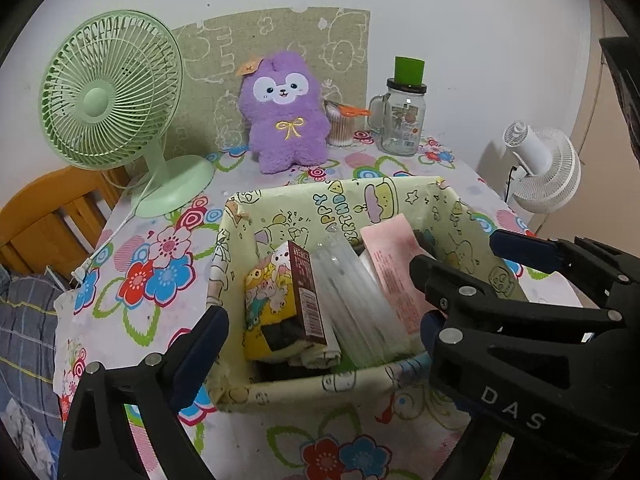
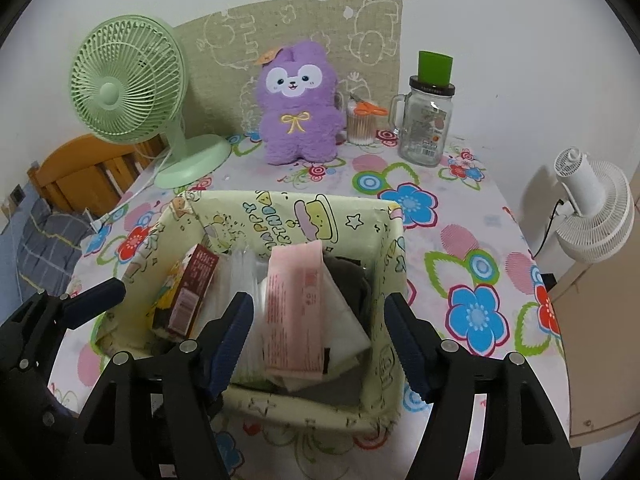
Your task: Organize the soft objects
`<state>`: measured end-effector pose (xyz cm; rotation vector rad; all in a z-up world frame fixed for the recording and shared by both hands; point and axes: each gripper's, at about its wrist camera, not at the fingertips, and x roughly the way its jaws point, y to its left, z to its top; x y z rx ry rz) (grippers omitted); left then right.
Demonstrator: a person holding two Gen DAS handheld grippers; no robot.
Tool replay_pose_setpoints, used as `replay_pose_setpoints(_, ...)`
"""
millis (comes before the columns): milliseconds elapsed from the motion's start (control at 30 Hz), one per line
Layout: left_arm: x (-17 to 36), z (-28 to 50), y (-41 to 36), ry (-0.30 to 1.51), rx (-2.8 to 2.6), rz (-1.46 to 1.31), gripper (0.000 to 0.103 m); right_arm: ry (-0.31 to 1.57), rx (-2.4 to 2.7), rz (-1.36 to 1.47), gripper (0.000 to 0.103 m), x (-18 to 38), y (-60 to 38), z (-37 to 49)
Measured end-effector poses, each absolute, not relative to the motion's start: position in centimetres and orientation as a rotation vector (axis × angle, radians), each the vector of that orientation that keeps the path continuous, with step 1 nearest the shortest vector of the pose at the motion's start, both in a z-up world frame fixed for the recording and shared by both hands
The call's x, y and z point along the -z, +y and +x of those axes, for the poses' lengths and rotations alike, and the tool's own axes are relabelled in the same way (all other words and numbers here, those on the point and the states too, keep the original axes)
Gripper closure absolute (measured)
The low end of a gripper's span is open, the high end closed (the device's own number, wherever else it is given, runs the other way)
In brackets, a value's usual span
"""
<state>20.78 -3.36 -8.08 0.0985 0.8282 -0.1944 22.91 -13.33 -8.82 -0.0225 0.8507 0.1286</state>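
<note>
Standing on the flowered surface (image 2: 472,248), a yellow cartoon-print fabric basket (image 2: 304,216) serves as the landmark. To the far left of the basket, a green desk fan (image 2: 128,84) stands near the wall. Directly behind the basket, a purple plush toy (image 2: 300,108) sits upright against a beige printed panel (image 2: 248,36). Behind and to the right of the basket stand a cup of cotton swabs (image 2: 361,130) with orange scissors (image 2: 370,109) across its top, and a glass handled jar (image 2: 426,124) bearing a green cap. Far right of the basket, off the surface, is a white fan (image 2: 596,212).

Inside the basket, from left: a brown printed carton (image 1: 306,292), a clear plastic pack (image 1: 352,300), and a pink packet (image 2: 296,308).

The left claw (image 1: 320,320) is spread wide over the basket's near left part, holding nothing. The right claw (image 2: 320,328) is also spread wide over the basket's near right part; the pink packet lies between its fingers, with no contact seen.
</note>
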Motion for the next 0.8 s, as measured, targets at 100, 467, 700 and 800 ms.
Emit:
replay_pose_setpoints(100, 7.9, 20.2, -3.4, 0.824, 0.196, 0.092, 0.002, 0.842, -0.115, -0.028, 0.029, 8.5, -13.5, 22.1)
replay_pose_setpoints(467, 7.7, 18.2, -2.6, 0.841, 0.135, 0.033, 0.0, 0.821, -0.096, -0.009, 0.028, 7.8, -14.7, 19.1)
replay_pose_setpoints(700, 7.2, 16.1, -2.5, 0.815, 0.102, 0.042, 0.0, 0.81, -0.099, 0.005, 0.028, 7.4, -15.1, 17.2)
replay_pose_setpoints(800, 7.0, 15.4, -2.5, 0.81, 0.102, 0.042, 0.0, 0.798, -0.096, 0.012, 0.028, 7.1, -15.4, 16.2)
